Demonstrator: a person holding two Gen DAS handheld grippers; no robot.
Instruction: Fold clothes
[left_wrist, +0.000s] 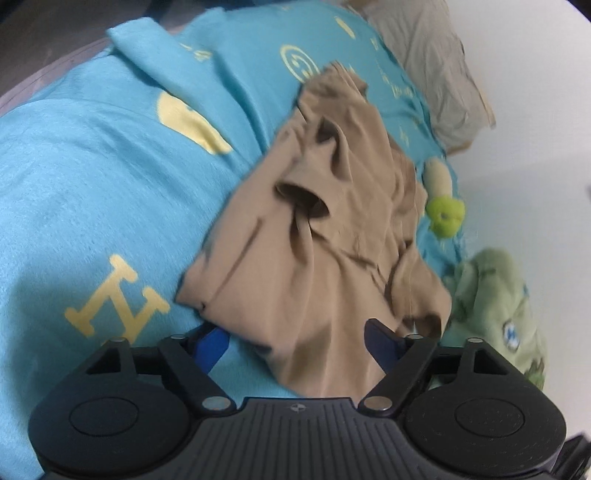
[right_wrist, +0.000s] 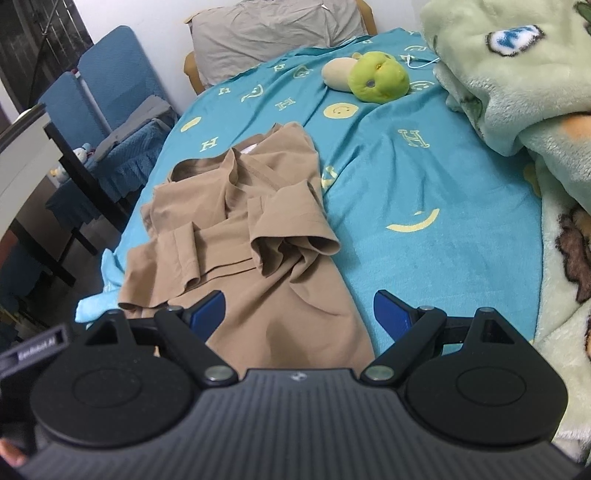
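A tan shirt (right_wrist: 240, 229) lies crumpled on a turquoise bedsheet (right_wrist: 424, 184), sleeves bunched over its body. It also shows in the left wrist view (left_wrist: 325, 229), blurred. My left gripper (left_wrist: 295, 339) is open, its blue-padded fingers (left_wrist: 212, 345) spread on either side of the shirt's near edge, with cloth lying between them. My right gripper (right_wrist: 299, 310) is open, fingers (right_wrist: 391, 317) spread over the shirt's lower hem, apart from the cloth as far as I can tell.
A green plush toy (right_wrist: 376, 79) and a beige one (right_wrist: 338, 74) lie near the pillow (right_wrist: 273, 33). A green fleece blanket (right_wrist: 517, 92) is heaped on the right. Blue chairs (right_wrist: 103, 92) and a dark table (right_wrist: 55, 184) stand left of the bed.
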